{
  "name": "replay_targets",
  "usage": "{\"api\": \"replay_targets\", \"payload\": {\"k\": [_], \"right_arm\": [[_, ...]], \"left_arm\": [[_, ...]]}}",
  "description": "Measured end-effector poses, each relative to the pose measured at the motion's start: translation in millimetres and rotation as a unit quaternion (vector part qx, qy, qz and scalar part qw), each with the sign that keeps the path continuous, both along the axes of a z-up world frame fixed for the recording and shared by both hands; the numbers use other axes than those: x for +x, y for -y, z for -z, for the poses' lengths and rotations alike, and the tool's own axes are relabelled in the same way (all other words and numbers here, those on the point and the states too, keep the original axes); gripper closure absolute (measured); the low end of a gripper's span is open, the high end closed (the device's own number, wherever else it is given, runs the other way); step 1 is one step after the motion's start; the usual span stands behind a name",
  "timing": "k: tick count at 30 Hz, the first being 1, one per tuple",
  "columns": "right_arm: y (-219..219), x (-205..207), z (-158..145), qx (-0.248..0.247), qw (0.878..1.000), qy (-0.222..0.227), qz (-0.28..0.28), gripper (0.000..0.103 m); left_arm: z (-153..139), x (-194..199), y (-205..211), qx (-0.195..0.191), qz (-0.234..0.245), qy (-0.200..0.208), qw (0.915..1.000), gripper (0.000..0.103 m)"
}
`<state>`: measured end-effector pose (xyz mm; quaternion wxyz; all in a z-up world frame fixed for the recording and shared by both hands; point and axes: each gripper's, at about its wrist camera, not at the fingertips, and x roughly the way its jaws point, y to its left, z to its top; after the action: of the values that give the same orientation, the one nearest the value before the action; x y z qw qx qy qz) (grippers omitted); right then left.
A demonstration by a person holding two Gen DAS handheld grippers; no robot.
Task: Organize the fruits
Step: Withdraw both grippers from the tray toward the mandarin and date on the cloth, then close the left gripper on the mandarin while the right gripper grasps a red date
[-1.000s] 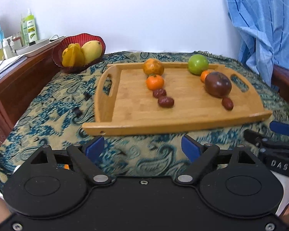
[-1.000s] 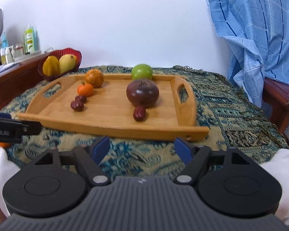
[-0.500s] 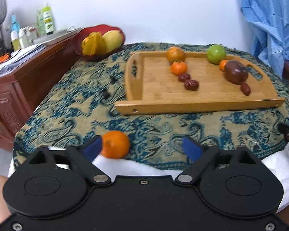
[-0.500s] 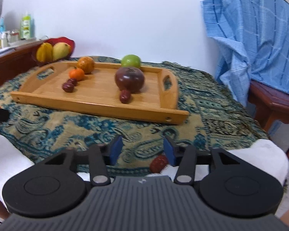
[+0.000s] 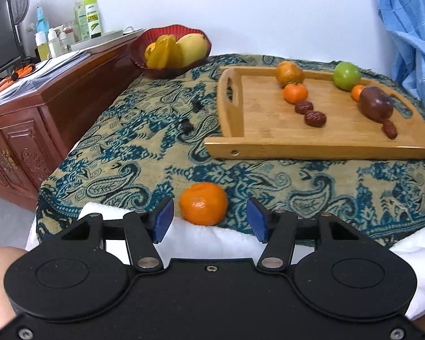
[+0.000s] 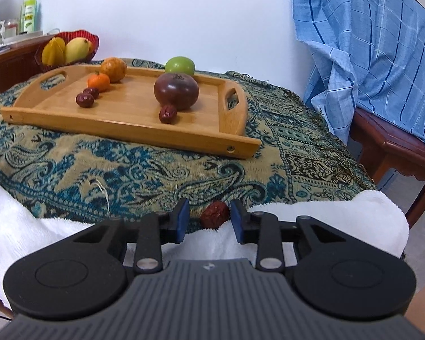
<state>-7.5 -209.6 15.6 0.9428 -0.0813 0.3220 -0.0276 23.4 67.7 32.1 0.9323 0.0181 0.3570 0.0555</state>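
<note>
Left gripper [image 5: 209,219]: the black two-finger tool with blue pads is held low over the near edge of the table; its jaws have just been closing and stand partly open, with gaps seen on both sides of the fruit between them, so nothing is gripped.
Loose mandarin [image 5: 203,203]: a small round orange fruit is set between the left gripper's blue pads [image 5: 163,219], closer to the left-hand pad, at the seam of the patterned cloth and the white towel.
Right gripper [image 6: 209,221]: its jaws have just been closing and are narrowly apart; the right-hand pad appears to touch the fruit, while a gap is left at the left-hand pad, so no full grip is shown.
Loose date [image 6: 214,214]: a wrinkled dark red dried fruit lies between the right gripper's pads, on the edge of the white towel [image 6: 325,212].
Wooden tray [image 6: 121,130]: a light bamboo tray with cut-out handles is placed ahead of both grippers, well apart from them, on the blue and tan paisley tablecloth [image 6: 127,170].
Tray contents: ahead of the right gripper a large dark purple round fruit [image 6: 176,91] is seen with a red date [image 6: 167,114] touching its near side; a green round fruit [image 6: 180,65] lies beyond it, and an orange mandarin [image 6: 98,82] with two dates further left.
Red bowl [image 5: 170,48]: far ahead and left of the left gripper, filled with yellow fruit.
</note>
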Motion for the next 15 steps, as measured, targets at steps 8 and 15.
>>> {"api": "replay_targets", "payload": {"k": [8,15], "right_arm": [[-2,6,4,0.005,1.0,-0.007,0.003,0.072],[-3,8,5,0.008,1.0,-0.009,0.002,0.076]], "left_arm": [[8,10,-4,-0.001,-0.002,-0.011,0.9999,0.05],[14,14,-2,-0.001,-0.001,-0.018,0.9998,0.052]]}}
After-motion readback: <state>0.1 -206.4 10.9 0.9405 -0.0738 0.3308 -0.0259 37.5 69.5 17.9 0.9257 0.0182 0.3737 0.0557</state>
